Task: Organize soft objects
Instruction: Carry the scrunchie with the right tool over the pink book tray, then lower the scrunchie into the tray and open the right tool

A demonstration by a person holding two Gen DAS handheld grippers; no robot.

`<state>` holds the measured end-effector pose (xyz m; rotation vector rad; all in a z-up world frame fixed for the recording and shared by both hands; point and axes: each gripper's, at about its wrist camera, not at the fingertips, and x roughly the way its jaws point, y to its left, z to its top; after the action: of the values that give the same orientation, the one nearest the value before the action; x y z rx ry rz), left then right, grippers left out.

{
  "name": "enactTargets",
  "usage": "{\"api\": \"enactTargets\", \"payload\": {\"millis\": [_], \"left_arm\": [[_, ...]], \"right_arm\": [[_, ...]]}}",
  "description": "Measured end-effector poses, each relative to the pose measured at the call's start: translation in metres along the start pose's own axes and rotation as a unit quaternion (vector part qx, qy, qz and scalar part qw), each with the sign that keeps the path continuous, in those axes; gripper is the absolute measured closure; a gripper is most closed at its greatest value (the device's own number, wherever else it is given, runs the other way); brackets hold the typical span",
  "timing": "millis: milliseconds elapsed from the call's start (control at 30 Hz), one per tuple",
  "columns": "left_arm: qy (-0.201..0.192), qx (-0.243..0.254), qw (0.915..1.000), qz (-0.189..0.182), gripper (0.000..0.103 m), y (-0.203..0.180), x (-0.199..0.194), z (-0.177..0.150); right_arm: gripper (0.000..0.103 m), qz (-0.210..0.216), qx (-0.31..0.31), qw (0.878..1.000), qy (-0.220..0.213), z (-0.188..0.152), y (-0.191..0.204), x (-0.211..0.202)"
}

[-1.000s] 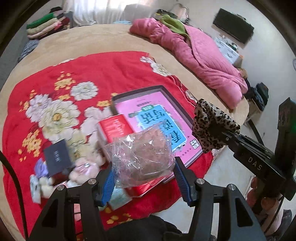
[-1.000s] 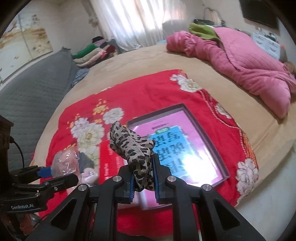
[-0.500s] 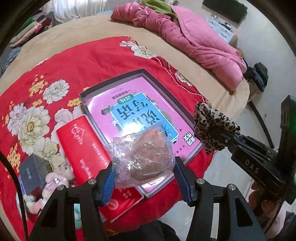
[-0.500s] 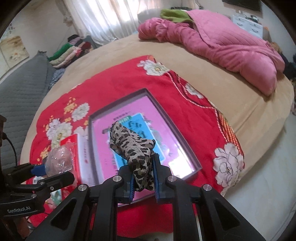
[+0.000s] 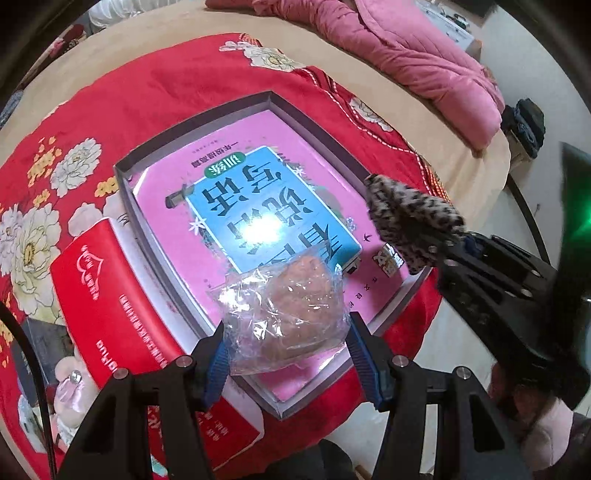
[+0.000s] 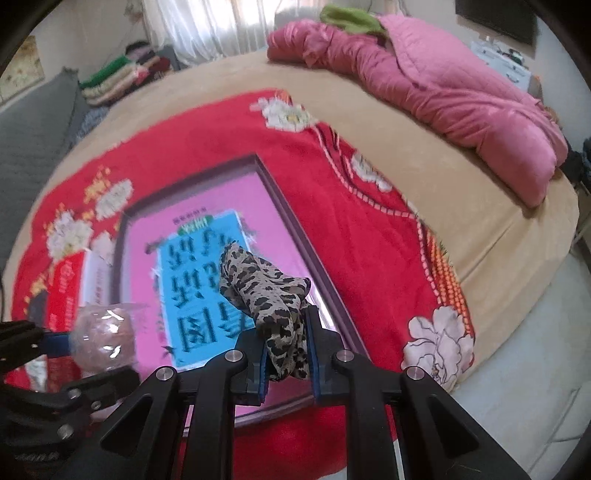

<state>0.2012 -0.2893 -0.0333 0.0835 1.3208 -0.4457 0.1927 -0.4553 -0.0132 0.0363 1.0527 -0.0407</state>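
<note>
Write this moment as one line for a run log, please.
left gripper: shut on plastic-wrapped bundle | right gripper: shut on leopard-print cloth | both above open box on red blanket

A wide bed (image 6: 229,85) with a tan cover fills the room, a red floral blanket (image 6: 351,229) spread across it and a rumpled pink quilt (image 6: 443,88) along its far side. Daylight glows through sheer curtains (image 6: 207,26) behind; folded clothes (image 6: 122,74) sit stacked nearby.
</note>
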Motion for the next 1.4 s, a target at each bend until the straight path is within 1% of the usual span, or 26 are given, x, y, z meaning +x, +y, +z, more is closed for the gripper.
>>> {"api": "enactTargets", "payload": {"millis": [100,167,233,400,467,500,533,667,767,900,1000,1167,1233,1333,1400], "left_arm": [[0.011,0.011,0.9999,0.005,0.044,-0.004,0.006,0.002],[0.017,0.013,0.9997,0.008,0.044,-0.005,0.011,0.004],[0.022,0.016,0.9995,0.013,0.044,-0.005,0.016,0.005],[0.036,0.031,0.9984,0.032,0.044,-0.005,0.023,0.006],[0.042,0.03,0.9981,0.032,0.044,-0.004,0.026,0.008],[0.042,0.03,0.9981,0.032,0.044,-0.003,0.027,0.009],[0.043,0.029,0.9981,0.033,0.044,-0.003,0.028,0.01],[0.048,0.027,0.9979,0.033,0.044,-0.001,0.031,0.013],[0.053,0.023,0.9977,0.035,0.044,0.0,0.035,0.015],[0.056,0.024,0.9975,0.037,0.044,0.0,0.039,0.016],[0.057,0.028,0.997,0.044,0.044,0.0,0.042,0.016],[0.061,0.029,0.9965,0.05,0.044,0.0,0.048,0.017],[0.063,0.027,0.9961,0.055,0.044,0.001,0.05,0.018],[0.067,0.017,0.9964,0.049,0.044,0.005,0.051,0.019],[0.067,0.022,0.9963,0.049,0.043,0.004,0.05,0.018]], "right_arm": [[0.086,0.003,-0.009,1.0,0.016,-0.004,-0.001,0.014],[0.085,0.022,-0.003,0.999,0.024,-0.008,-0.004,0.018],[0.072,0.031,0.002,0.999,0.031,-0.011,-0.006,0.02],[0.069,0.05,0.018,0.998,0.038,-0.017,-0.013,0.02],[0.062,0.058,0.02,0.997,0.042,-0.019,-0.014,0.019],[0.055,0.064,0.021,0.997,0.045,-0.02,-0.014,0.019],[0.05,0.07,0.023,0.996,0.046,-0.021,-0.014,0.019],[0.049,0.08,0.027,0.995,0.056,-0.026,-0.014,0.018],[0.049,0.084,0.028,0.995,0.055,-0.031,-0.015,0.011],[0.045,0.096,0.035,0.993,0.057,-0.035,-0.016,0.004],[0.044,0.09,0.029,0.994,0.057,-0.038,-0.014,0.0],[0.044,0.095,0.035,0.994,0.05,-0.039,-0.017,-0.007],[0.044,0.078,0.03,0.995,0.049,-0.038,-0.018,-0.005],[0.044,0.053,0.024,0.997,0.056,-0.034,-0.019,0.004],[0.044,0.046,0.024,0.997,0.056,-0.031,-0.022,0.008]]}}
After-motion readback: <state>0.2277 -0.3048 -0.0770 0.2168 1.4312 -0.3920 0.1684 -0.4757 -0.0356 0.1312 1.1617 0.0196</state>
